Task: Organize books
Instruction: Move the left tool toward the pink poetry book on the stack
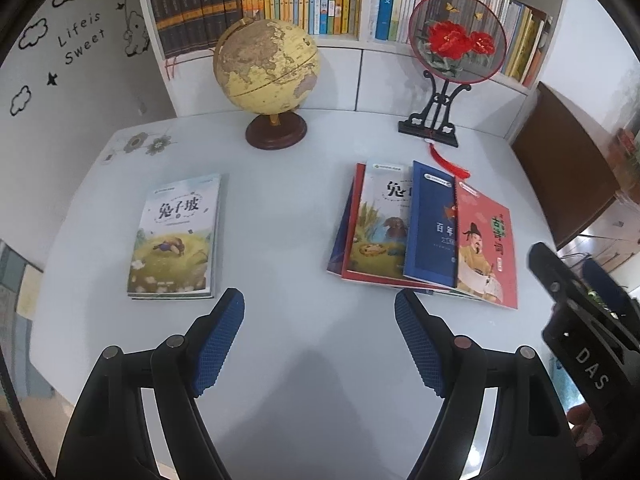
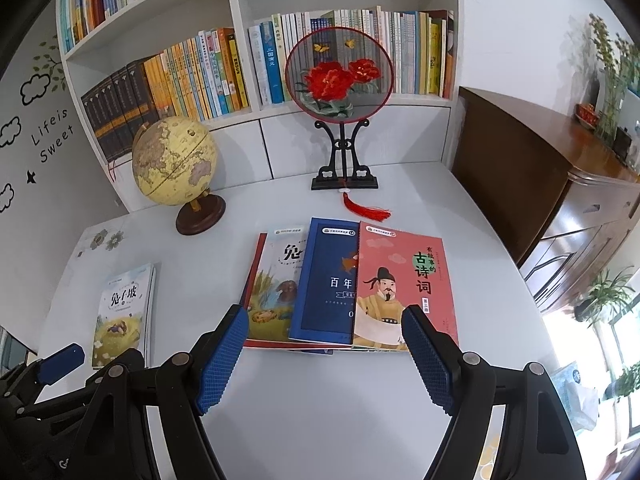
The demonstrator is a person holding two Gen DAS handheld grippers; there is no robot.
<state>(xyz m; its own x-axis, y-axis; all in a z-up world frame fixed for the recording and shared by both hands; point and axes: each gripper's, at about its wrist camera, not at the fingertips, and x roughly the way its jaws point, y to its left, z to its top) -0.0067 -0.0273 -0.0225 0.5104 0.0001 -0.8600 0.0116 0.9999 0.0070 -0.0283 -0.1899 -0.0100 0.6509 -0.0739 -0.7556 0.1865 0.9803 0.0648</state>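
Note:
A small neat stack topped by a green-and-white rabbit book (image 1: 176, 236) lies on the left of the pale table (image 1: 288, 208); it also shows in the right wrist view (image 2: 122, 316). A fanned pile lies on the right: a pink poetry book (image 1: 486, 248) (image 2: 404, 284), a blue book (image 1: 432, 224) (image 2: 326, 280) and another rabbit book (image 1: 380, 224) (image 2: 276, 284). My left gripper (image 1: 319, 344) is open and empty above the table's near middle. My right gripper (image 2: 325, 356) is open and empty just short of the pile's near edge.
A yellow globe (image 1: 266, 68) (image 2: 174, 160) and a round red-flower fan on a black stand (image 1: 456, 36) (image 2: 340, 76) stand at the table's back. Behind them is a white bookshelf (image 2: 240, 12) full of books. A brown wooden cabinet (image 2: 540, 184) stands to the right.

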